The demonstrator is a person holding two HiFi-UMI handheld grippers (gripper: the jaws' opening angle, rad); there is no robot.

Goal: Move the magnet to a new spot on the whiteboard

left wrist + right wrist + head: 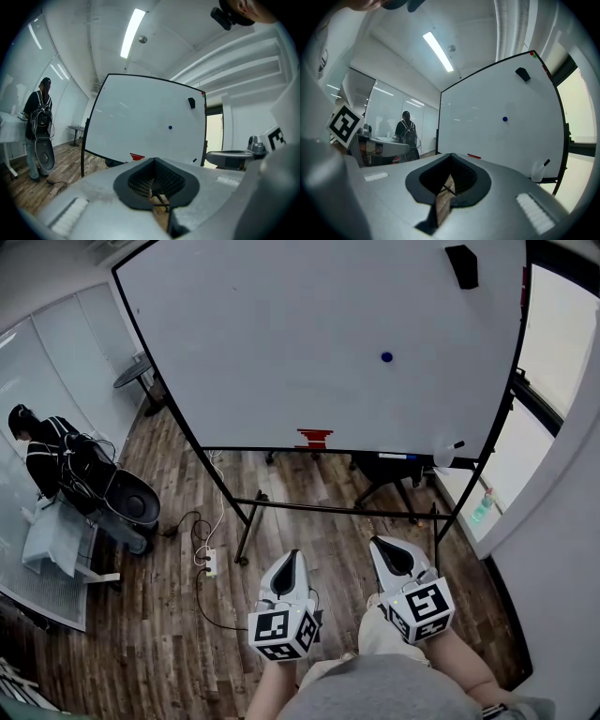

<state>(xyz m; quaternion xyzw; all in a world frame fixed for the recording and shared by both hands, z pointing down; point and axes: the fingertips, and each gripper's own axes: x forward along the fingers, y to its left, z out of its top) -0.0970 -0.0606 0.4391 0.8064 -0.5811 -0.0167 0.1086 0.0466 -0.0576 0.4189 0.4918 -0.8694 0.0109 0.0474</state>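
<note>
A small blue magnet [386, 357] sticks to the right-centre of the big whiteboard [281, 343], which stands on a wheeled frame ahead of me. The same magnet [169, 127] shows in the left gripper view and again, as a blue magnet [505, 119], in the right gripper view. My left gripper [289, 561] and right gripper [384, 546] hang low over the wood floor, well short of the board. Both are shut with nothing between the jaws. The left gripper [155, 180] and the right gripper [449, 183] point up toward the board.
A black eraser [461, 265] sits at the board's top right, a red item [314, 438] on its tray, and a marker cup [446, 454] at its lower right. The stand's crossbar [337, 509] runs low in front. A power strip [211, 562] lies on the floor. A person [42, 451] stands at the left.
</note>
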